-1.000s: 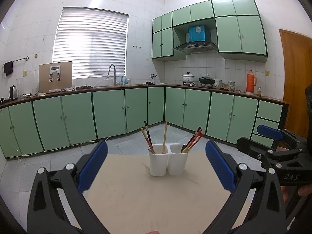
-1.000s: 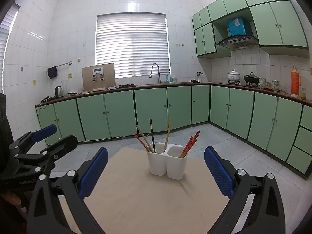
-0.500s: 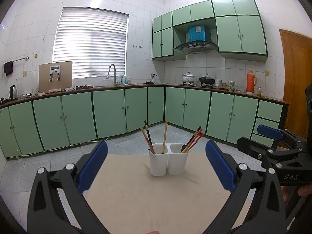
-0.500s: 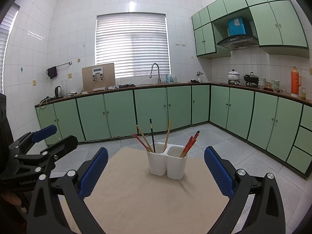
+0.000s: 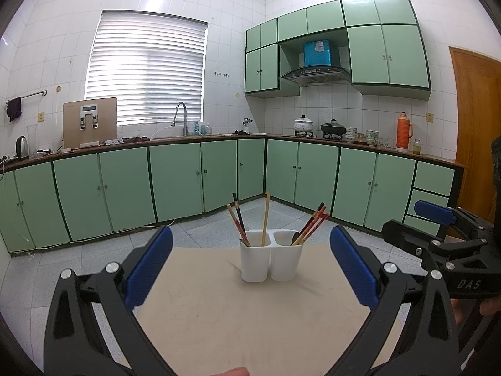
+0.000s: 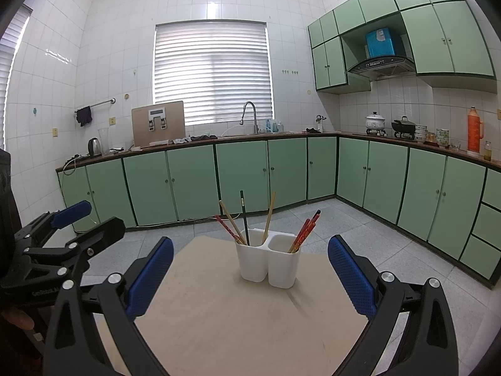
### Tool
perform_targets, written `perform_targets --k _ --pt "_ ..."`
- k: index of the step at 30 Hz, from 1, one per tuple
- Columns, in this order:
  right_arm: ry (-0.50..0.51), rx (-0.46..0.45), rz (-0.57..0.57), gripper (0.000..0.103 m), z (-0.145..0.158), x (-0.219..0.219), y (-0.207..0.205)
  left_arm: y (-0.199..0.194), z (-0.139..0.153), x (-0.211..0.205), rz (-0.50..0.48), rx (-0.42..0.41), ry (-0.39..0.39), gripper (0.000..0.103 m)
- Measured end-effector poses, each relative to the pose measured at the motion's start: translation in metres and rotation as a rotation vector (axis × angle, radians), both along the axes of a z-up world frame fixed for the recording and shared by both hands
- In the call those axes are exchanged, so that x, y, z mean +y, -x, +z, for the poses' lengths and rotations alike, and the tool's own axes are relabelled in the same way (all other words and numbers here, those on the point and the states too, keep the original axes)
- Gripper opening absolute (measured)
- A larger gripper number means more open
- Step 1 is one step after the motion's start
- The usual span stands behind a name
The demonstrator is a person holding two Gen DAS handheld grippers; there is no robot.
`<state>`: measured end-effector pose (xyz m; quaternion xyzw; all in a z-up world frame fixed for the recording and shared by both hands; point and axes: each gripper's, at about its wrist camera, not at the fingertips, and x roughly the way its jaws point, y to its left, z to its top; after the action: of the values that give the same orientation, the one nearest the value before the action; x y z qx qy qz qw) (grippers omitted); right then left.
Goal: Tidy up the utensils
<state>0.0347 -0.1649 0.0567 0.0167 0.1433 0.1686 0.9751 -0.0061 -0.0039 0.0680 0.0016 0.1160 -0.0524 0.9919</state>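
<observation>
A white two-cup utensil holder (image 5: 271, 260) (image 6: 267, 261) stands on a beige table (image 5: 235, 313) (image 6: 219, 313). Its left cup holds several chopsticks (image 5: 239, 224) (image 6: 244, 219), red, black and wooden. Its right cup holds red chopsticks (image 5: 311, 224) (image 6: 305, 230) leaning right. My left gripper (image 5: 250, 266) is open and empty, short of the holder. My right gripper (image 6: 250, 266) is open and empty, also short of it. The right gripper shows at the right of the left wrist view (image 5: 438, 238); the left gripper shows at the left of the right wrist view (image 6: 62, 238).
Green kitchen cabinets (image 5: 188, 181) run along the far walls beyond a tiled floor (image 5: 203, 235). A sink tap (image 5: 181, 116), kettle (image 5: 22, 145), pots (image 5: 333, 127) and an orange thermos (image 5: 404, 130) sit on the counter. A wooden door (image 5: 476, 119) is at right.
</observation>
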Motion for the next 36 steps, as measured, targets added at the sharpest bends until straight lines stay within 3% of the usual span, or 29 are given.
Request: perform_targets --k 36 --pt "0.003 0.008 -0.001 0.097 -0.0051 -0.0025 -0.0023 -0.0038 -0.0060 0.0043 0.007 0.004 0.009 0.098"
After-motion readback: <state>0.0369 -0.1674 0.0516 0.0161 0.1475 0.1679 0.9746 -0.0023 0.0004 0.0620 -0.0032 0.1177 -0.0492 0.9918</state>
